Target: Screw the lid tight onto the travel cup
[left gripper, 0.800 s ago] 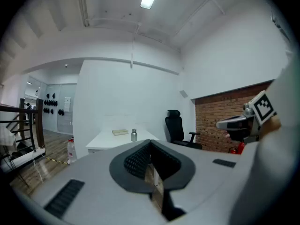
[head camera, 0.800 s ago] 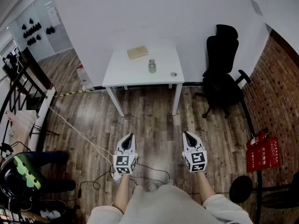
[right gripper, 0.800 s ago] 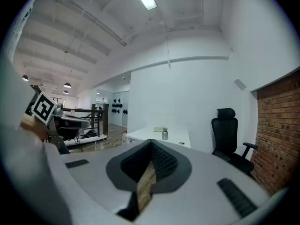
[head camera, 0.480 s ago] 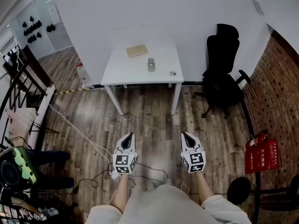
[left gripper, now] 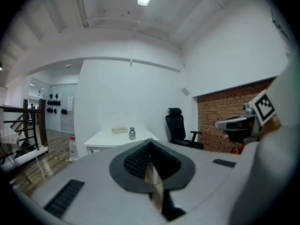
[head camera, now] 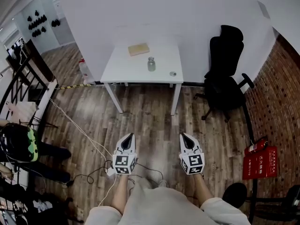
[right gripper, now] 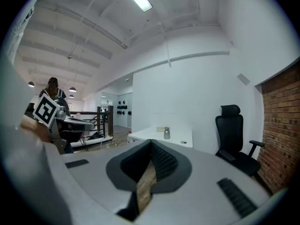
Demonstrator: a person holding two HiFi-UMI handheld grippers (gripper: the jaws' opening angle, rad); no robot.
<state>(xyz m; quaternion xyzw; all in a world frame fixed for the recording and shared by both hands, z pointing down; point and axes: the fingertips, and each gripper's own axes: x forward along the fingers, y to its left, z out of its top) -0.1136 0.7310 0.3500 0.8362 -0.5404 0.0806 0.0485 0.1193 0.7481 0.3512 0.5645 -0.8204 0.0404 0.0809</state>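
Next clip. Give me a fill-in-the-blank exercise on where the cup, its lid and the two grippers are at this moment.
1. In the head view, the lid lies on the white table to the ____ of the travel cup.
2. The left gripper and the right gripper both have their jaws ____.
3. Between the jaws of each gripper there is ____.
4. The office chair beside the table is ____ in colour.

Missing words: right; shut; nothing; black
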